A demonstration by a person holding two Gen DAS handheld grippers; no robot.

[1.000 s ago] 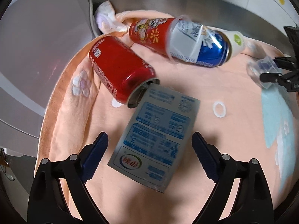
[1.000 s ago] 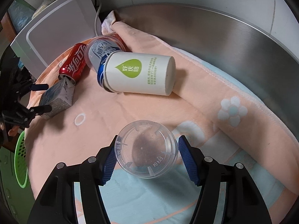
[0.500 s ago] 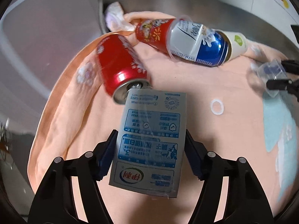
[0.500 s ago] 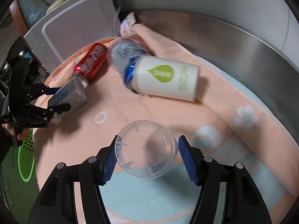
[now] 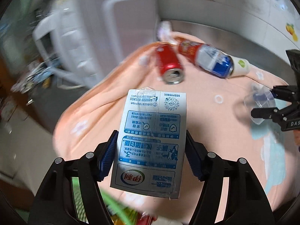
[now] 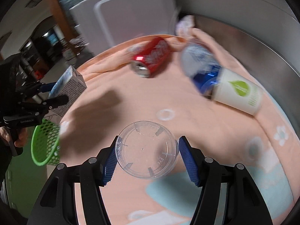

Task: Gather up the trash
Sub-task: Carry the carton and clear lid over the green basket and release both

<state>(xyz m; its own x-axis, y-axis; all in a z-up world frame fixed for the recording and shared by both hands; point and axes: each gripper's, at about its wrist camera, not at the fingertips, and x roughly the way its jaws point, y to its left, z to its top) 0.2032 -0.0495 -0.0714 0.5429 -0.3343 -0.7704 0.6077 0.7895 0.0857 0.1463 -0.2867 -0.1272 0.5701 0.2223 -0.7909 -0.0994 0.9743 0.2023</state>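
Note:
My left gripper [image 5: 150,155] is shut on a blue and white milk carton [image 5: 150,138], lifted off the peach towel [image 5: 215,131]; the same carton [image 6: 65,91] shows at the left of the right wrist view. My right gripper [image 6: 148,157] is shut on a clear plastic cup [image 6: 146,150], held above the towel and also visible as a cup [image 5: 260,103] at the right of the left wrist view. A red can [image 5: 168,65], a blue and white bottle [image 5: 211,61] and a white paper cup [image 6: 238,93] lie on their sides on the towel.
A green mesh basket [image 6: 45,144] stands off the towel's left edge, below the carton; its rim [image 5: 112,204] shows under my left gripper. A white appliance [image 5: 105,28] stands at the back left. A small white ring [image 6: 165,114] lies on the towel. A steel rim [image 6: 262,43] curves behind.
My left gripper closed on the carton and lifted it left, away from the red can. My right gripper carried the clear cup left as well. The green basket has come into view.

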